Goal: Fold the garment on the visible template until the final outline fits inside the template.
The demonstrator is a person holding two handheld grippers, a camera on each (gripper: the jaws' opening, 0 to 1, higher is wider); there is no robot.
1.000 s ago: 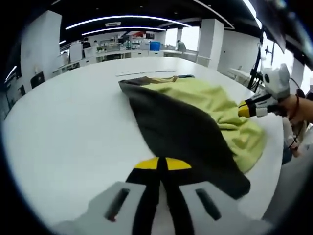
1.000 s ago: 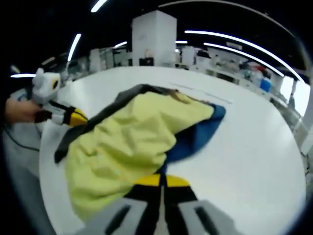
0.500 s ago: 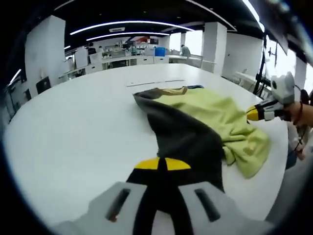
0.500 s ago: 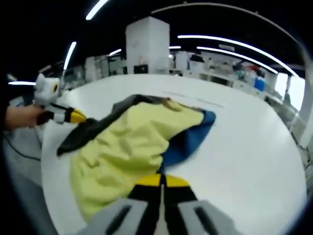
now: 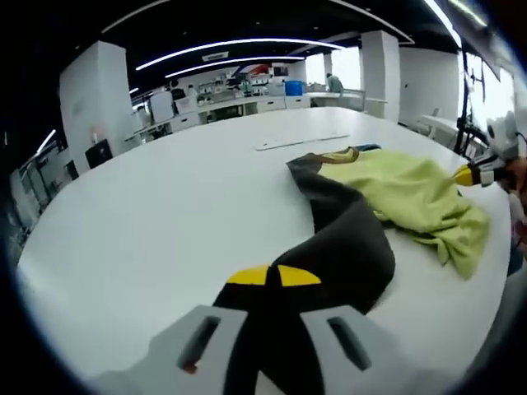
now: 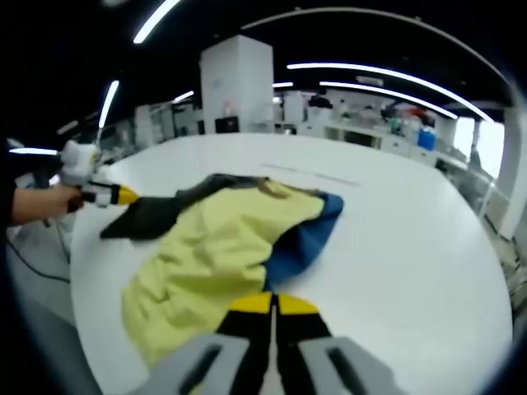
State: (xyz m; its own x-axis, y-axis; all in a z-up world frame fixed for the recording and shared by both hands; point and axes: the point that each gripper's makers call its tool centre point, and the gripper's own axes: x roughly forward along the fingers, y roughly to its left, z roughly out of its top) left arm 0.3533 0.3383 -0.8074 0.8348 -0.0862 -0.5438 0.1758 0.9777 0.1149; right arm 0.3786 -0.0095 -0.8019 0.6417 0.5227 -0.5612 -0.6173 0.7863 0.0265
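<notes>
The garment lies crumpled on the white table (image 5: pixel 148 222). It has a yellow-green body (image 5: pixel 412 197), a dark grey part (image 5: pixel 342 247) and a blue part (image 6: pixel 305 239). My left gripper (image 5: pixel 272 276) is shut on the dark grey cloth, which runs from its jaws up to the yellow-green body. It also shows at the left of the right gripper view as the left gripper (image 6: pixel 111 196), held by a hand. My right gripper (image 6: pixel 270 303) is shut where the yellow-green cloth (image 6: pixel 206 255) meets the blue. It also appears at the cloth's far edge as the right gripper (image 5: pixel 478 173).
A thin pale strip (image 5: pixel 300 141) lies on the table beyond the garment, seen again as the strip (image 6: pixel 309 173). The table edge (image 6: pixel 78 271) curves close on the person's side. Desks, white pillars and shelves stand far behind.
The two grippers have drawn further apart. The dark grey part, a wide panel before, is now pulled into a narrower band, and the yellow-green cloth lies further from the left gripper.
</notes>
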